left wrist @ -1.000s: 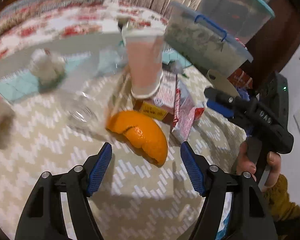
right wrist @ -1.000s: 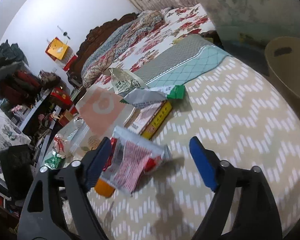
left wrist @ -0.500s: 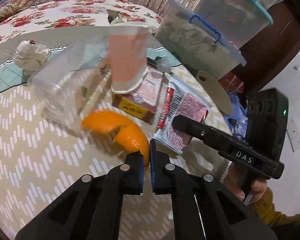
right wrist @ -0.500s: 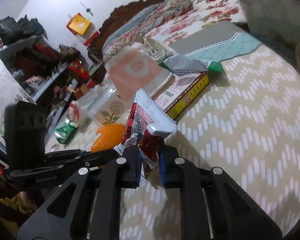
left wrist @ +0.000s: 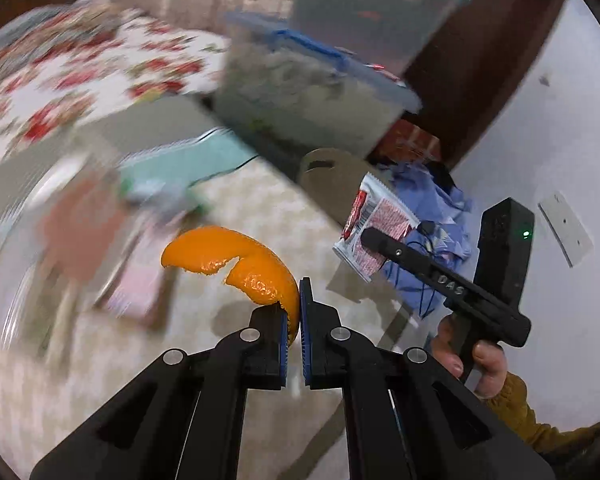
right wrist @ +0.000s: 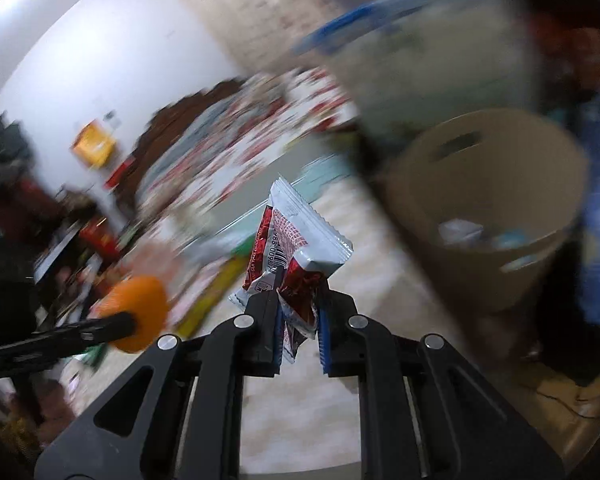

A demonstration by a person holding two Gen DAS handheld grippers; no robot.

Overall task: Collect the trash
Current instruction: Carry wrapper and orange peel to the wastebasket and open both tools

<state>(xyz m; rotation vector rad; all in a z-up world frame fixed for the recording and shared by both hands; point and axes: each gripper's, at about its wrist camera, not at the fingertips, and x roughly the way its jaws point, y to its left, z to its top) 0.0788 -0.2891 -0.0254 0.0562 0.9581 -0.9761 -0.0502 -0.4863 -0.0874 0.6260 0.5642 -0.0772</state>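
My left gripper (left wrist: 293,316) is shut on an orange peel (left wrist: 236,260) and holds it lifted above the zigzag-patterned table cover (left wrist: 260,208). My right gripper (right wrist: 298,312) is shut on a red and white snack wrapper (right wrist: 300,240), also lifted. The wrapper (left wrist: 374,224) and the right gripper show in the left wrist view at the right; the peel (right wrist: 138,312) shows at the left of the right wrist view. A tan waste bin (right wrist: 496,208) with some trash inside stands to the right, beyond the table edge.
Blurred litter stays on the table at the left: a pink cup (left wrist: 84,232) and a flat box (left wrist: 140,292). Lidded plastic storage tubs (left wrist: 312,96) stand behind the bin. Blue cloth (left wrist: 436,216) lies by the wall. A floral bed (left wrist: 80,72) is behind.
Both grippers have lifted their pieces off the table and swung right toward the tan bin; the views are motion-blurred. A second ago both were open.
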